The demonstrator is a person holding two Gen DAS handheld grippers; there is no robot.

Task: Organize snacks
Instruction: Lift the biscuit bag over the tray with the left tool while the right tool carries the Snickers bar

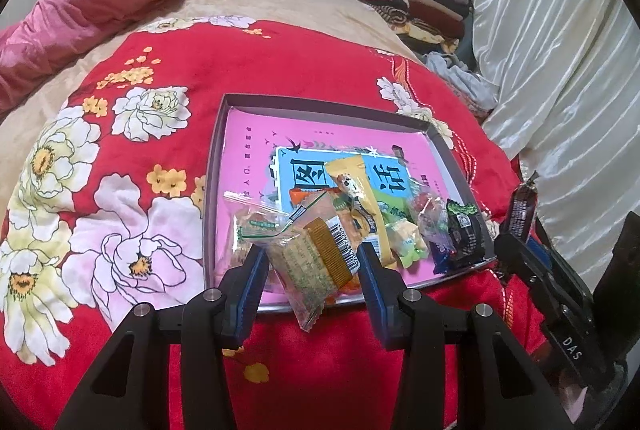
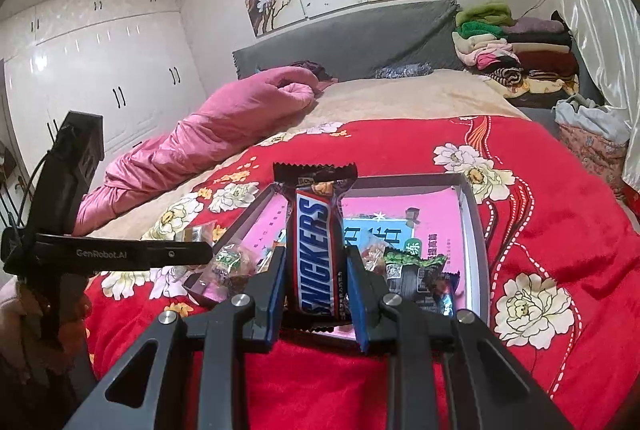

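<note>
**Both tools loaded at the box's near edge**

Left wrist view: the left tool [image 1: 310, 262] clamps a clear-wrapped cracker packet [image 1: 316, 262], its long axis running along the fingers, hanging over the near rim of the box [image 1: 216, 166] on the bed.

Right wrist view: the right tool [image 2: 316, 282] grips a Snickers bar [image 2: 318, 250] lengthwise, pointing into the box ahead; both seem equally near.

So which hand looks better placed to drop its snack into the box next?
Probably the left gripper: its clear-wrapped biscuit packet already hangs over the shallow grey box, while the right gripper holds its brown Snickers bar nearer the rim.
</note>
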